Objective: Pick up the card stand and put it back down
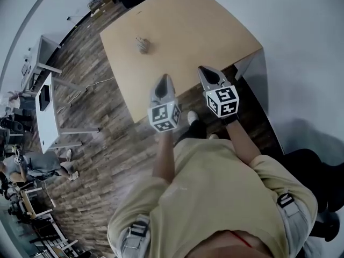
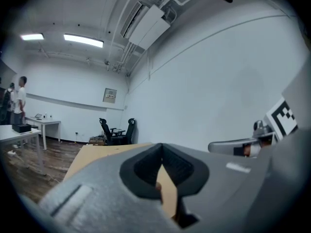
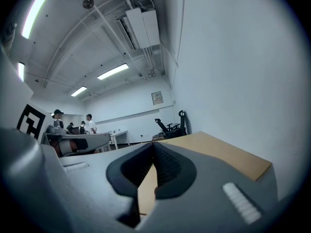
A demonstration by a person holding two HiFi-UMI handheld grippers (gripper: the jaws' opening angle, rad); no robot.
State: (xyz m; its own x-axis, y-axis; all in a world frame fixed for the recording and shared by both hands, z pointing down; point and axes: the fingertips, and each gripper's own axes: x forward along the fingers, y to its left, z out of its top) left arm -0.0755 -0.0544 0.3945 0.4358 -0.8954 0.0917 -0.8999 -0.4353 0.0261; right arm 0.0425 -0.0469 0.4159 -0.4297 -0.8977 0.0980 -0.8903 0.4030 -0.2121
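Observation:
The card stand (image 1: 142, 44) is a small grey-brown object standing alone on the far left part of the light wooden table (image 1: 204, 36). Both grippers hover at the table's near edge, well short of the stand. My left gripper (image 1: 164, 80) is shut with nothing in it, its jaw tips meeting over the tabletop (image 2: 162, 148). My right gripper (image 1: 206, 72) sits beside it to the right, also shut and empty (image 3: 154, 147). The stand does not show clearly in either gripper view.
A white desk (image 1: 45, 106) stands on the wooden floor to the left, with people (image 1: 32, 165) near it. Two black office chairs (image 2: 116, 130) stand by the far wall. A white wall (image 1: 301, 47) runs close along the table's right side.

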